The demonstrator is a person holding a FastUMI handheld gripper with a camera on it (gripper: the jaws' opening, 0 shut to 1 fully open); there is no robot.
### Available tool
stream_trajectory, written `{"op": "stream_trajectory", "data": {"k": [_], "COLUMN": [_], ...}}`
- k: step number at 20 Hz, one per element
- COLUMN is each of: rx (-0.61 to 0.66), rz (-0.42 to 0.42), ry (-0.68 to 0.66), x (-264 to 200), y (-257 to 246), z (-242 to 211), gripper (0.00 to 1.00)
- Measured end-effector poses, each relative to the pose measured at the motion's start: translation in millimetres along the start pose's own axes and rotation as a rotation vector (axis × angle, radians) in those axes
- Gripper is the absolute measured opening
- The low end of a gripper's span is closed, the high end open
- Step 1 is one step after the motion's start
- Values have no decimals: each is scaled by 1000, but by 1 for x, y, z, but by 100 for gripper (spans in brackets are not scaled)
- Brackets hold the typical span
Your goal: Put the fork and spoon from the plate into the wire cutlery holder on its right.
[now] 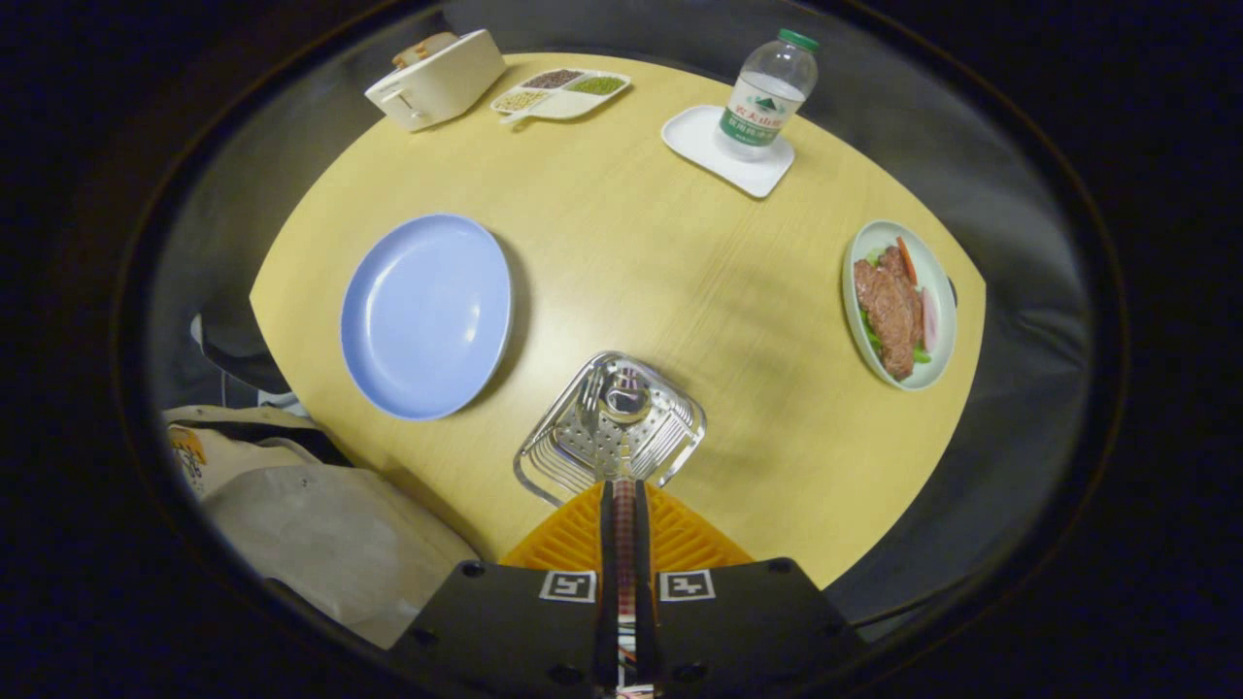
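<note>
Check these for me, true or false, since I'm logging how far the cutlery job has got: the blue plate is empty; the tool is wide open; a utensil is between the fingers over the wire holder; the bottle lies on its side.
1. The blue plate is empty. True.
2. The tool is wide open. False: its fingers are closed on a thin utensil handle.
3. That utensil reaches into the wire holder. True; its bowl-like end suggests a spoon.
4. The bottle lies on its side. False: it stands upright on a white tray.
</note>
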State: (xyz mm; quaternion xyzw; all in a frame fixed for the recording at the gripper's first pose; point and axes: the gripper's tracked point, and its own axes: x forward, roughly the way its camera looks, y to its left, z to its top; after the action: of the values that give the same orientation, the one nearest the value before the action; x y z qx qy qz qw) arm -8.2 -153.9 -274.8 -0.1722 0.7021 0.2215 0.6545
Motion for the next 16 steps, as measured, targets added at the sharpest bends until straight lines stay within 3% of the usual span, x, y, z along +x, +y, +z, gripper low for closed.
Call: {"op": "stream_trajectory", "data": {"k": [1, 6, 11, 16], "rx": [1, 45, 96, 156], "rz": [3, 38, 21, -16], "ry": [-1, -52, -146, -352], "x": [2, -5, -19, -50], "y": [1, 9, 8, 22], "z": [-1, -2, 2, 15], "gripper": [13, 53, 93, 95]}}
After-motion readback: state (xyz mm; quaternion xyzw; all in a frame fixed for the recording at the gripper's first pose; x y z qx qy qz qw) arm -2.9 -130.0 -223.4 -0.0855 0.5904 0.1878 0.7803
